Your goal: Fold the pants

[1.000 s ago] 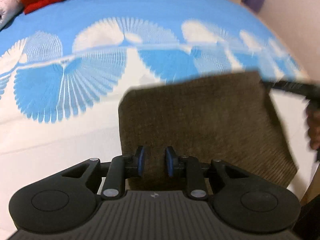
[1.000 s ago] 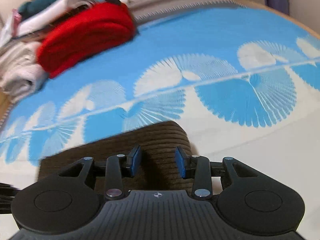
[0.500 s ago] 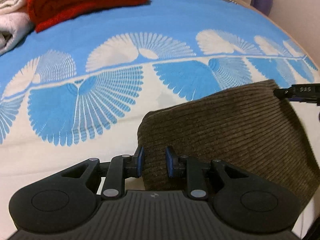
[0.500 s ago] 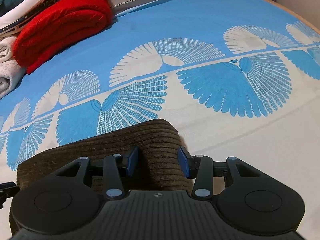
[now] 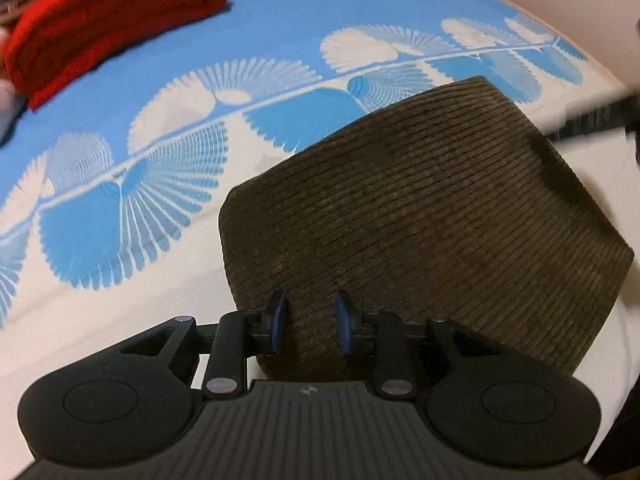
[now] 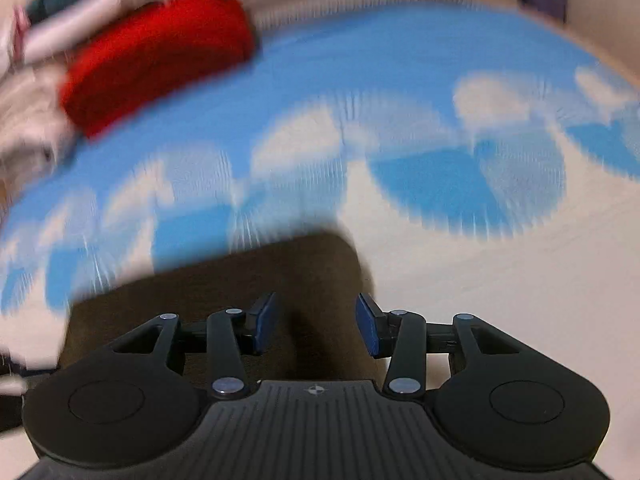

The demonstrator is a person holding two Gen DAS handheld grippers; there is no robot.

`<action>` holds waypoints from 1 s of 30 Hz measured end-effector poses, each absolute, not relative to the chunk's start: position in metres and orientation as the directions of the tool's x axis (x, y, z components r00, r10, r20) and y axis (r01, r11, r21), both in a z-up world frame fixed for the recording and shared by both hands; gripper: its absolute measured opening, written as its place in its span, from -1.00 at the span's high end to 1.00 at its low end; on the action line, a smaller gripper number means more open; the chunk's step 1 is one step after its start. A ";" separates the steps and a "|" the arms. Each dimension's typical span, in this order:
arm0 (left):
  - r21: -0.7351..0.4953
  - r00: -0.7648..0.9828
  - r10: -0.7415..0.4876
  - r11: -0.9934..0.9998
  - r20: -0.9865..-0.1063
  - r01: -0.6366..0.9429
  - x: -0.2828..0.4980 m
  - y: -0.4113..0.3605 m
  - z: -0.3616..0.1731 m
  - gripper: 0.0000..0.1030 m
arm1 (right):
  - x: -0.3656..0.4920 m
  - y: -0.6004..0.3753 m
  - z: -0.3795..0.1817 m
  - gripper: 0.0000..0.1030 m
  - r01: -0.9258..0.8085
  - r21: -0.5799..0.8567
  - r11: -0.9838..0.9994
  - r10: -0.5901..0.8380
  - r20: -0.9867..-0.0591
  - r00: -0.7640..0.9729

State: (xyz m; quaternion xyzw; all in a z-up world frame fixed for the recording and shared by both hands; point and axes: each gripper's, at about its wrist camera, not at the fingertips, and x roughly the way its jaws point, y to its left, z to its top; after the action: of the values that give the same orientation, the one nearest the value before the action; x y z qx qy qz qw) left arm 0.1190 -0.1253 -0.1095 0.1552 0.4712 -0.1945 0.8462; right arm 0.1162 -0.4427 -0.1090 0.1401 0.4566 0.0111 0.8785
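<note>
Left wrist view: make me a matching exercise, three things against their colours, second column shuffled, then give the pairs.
Things:
1. pants
2. folded sweater
3. pads on the left gripper fingers

Colours:
A. blue
B. red
C. dark brown

Pairs: 1-C, 2-B, 3-A

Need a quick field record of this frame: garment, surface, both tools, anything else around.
garment: brown corduroy pants, folded into a compact block
surface: blue and white patterned bedspread
left tool: open, pads either side of the pants' near edge
right tool: open, over the pants' other end, view blurred
other: red folded item at far left, pale laundry beside it
</note>
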 end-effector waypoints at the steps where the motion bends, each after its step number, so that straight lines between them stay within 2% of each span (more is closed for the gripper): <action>1: 0.083 0.494 -0.181 0.881 -0.851 0.466 0.115 -0.126 -0.104 0.40 | 0.115 -0.442 -0.120 0.12 0.126 0.229 0.965 0.134 -0.849 0.511; 3: 0.051 0.519 -0.210 0.895 -0.828 0.444 0.104 -0.122 -0.091 0.38 | 0.105 -0.442 -0.119 0.12 0.139 0.197 0.971 0.104 -0.863 0.495; 5: 0.031 0.541 -0.235 0.899 -0.807 0.436 0.091 -0.120 -0.074 0.29 | 0.087 -0.448 -0.093 0.12 0.172 0.238 0.956 0.094 -0.802 0.590; 7: 0.072 0.593 -0.210 0.907 -0.777 0.416 0.077 -0.120 -0.052 -0.07 | 0.065 -0.449 -0.067 0.12 0.173 0.311 0.935 0.124 -0.740 0.662; 10: 0.098 0.672 -0.206 0.917 -0.712 0.386 0.044 -0.119 -0.015 -0.41 | 0.026 -0.437 -0.036 0.06 0.117 0.295 0.948 0.118 -0.669 0.734; 13: 0.057 0.732 -0.219 0.942 -0.645 0.332 0.004 -0.113 0.011 -0.68 | -0.024 -0.421 -0.013 -0.26 0.049 0.287 0.957 0.134 -0.582 0.802; 15: 0.023 0.776 -0.210 0.960 -0.594 0.277 -0.027 -0.110 0.023 -0.70 | -0.052 -0.413 -0.009 -0.65 0.025 0.276 0.961 0.132 -0.538 0.833; 17: -0.019 0.804 -0.210 0.971 -0.557 0.240 -0.057 -0.107 0.026 -0.71 | -0.080 -0.404 -0.011 -0.74 0.010 0.252 0.968 0.121 -0.499 0.858; 20: -0.058 0.833 -0.173 0.984 -0.526 0.167 -0.093 -0.107 0.014 -0.73 | -0.111 -0.394 -0.027 -0.75 0.001 0.236 0.972 0.118 -0.488 0.865; 22: -0.059 0.818 -0.149 0.988 -0.556 0.140 -0.109 -0.109 -0.007 -0.73 | -0.122 -0.386 -0.041 -0.75 0.029 0.266 0.963 0.120 -0.526 0.842; 24: -0.050 0.738 -0.161 0.984 -0.656 0.170 -0.107 -0.114 -0.028 -0.73 | -0.129 -0.377 -0.048 -0.75 0.033 0.278 0.960 0.131 -0.550 0.825; 27: -0.046 0.695 -0.145 0.986 -0.704 0.159 -0.092 -0.115 -0.043 -0.73 | -0.123 -0.364 -0.062 -0.75 0.046 0.175 0.983 0.072 -0.610 0.789; 30: -0.056 0.638 -0.124 0.991 -0.760 0.125 -0.073 -0.116 -0.058 -0.73 | -0.113 -0.359 -0.068 -0.75 0.061 0.155 0.986 0.054 -0.645 0.763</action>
State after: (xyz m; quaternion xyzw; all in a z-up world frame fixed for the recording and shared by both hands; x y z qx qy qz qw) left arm -0.0729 -0.1164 -0.0581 0.0009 0.4201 -0.0687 0.9049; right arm -0.1131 -0.3594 -0.0679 0.0838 0.3445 -0.0019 0.9350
